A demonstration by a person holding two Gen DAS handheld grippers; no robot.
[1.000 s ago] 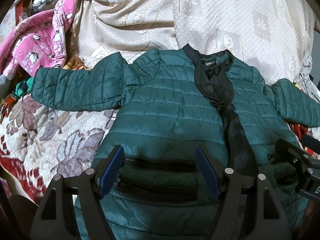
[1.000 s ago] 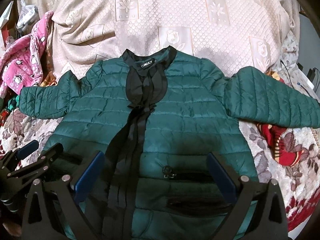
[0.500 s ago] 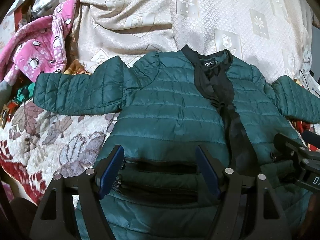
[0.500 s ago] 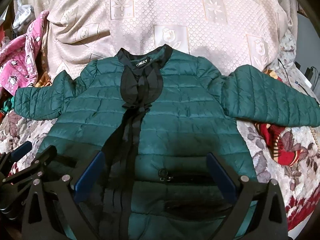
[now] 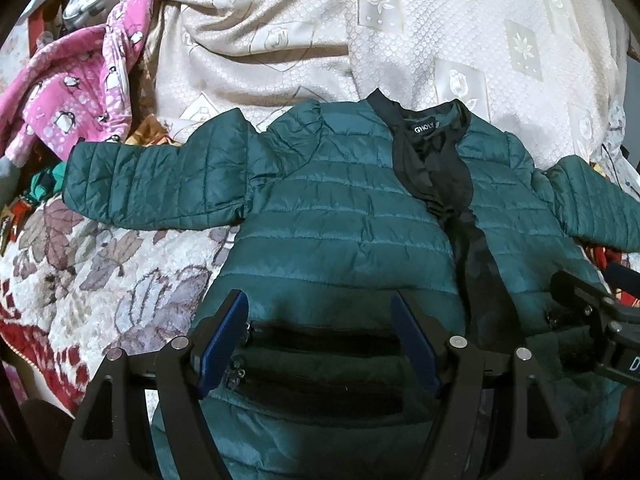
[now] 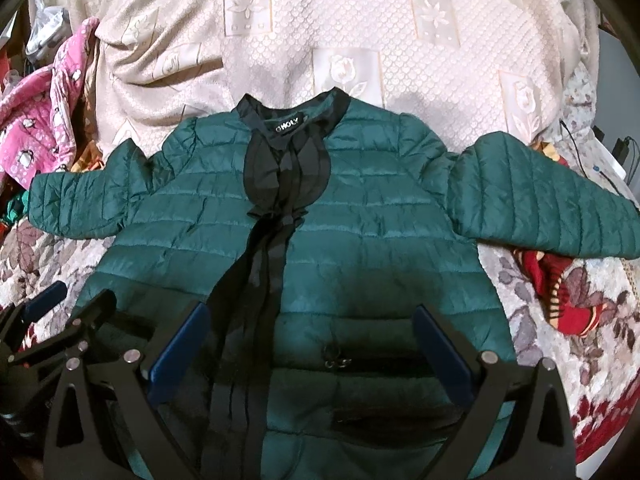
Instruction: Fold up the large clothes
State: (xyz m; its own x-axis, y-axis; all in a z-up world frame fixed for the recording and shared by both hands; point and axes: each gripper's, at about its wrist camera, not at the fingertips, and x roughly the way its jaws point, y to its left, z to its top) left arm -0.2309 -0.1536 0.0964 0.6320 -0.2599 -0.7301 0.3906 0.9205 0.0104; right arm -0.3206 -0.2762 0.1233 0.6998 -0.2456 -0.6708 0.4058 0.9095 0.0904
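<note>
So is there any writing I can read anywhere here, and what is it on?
"GHOLY": white letters on the black neck label inside the collar of the green jacket; the middle letters are small, so that reading is not certain.
"D": a single white letter on the right gripper's body at the edge of the left wrist view; the rest is cut off.
Nothing else readable; the pink penguin cloth carries pictures only.
</note>
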